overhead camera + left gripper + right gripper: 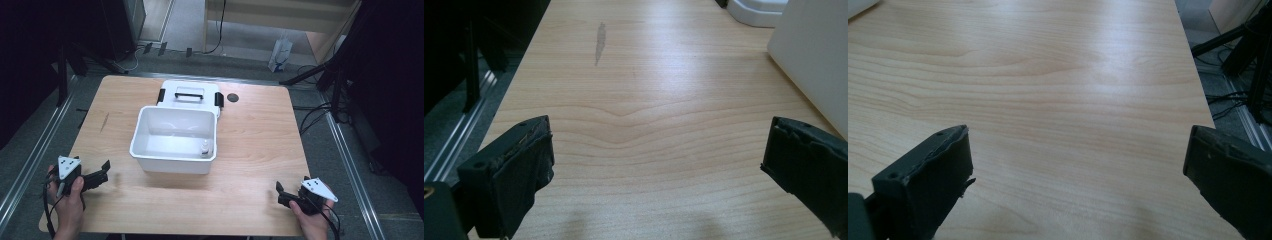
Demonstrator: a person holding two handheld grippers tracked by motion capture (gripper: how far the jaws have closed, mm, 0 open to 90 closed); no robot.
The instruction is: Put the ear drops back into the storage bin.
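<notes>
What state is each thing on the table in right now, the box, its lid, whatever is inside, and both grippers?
White plastic storage box: open, upright, mid-table.
White lid with black latches: off, lying flat behind the box.
Small white bottle: standing upright inside the box, near-right corner.
Left gripper: open, holding nothing, over bare wood.
Right gripper: open, holding nothing, over bare wood.

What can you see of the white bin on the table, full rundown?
The white bin is an open-topped rectangular tub, plastic by its look, with a rolled rim and smooth walls. It stands upright near the middle of the wooden table. Inside, a small white bottle stands at its near right corner. Its lid, white with a handle and two black latches, lies flat right behind it, seemingly touching the far rim. Both grippers are well clear of it. The left gripper view catches its side wall.
</notes>
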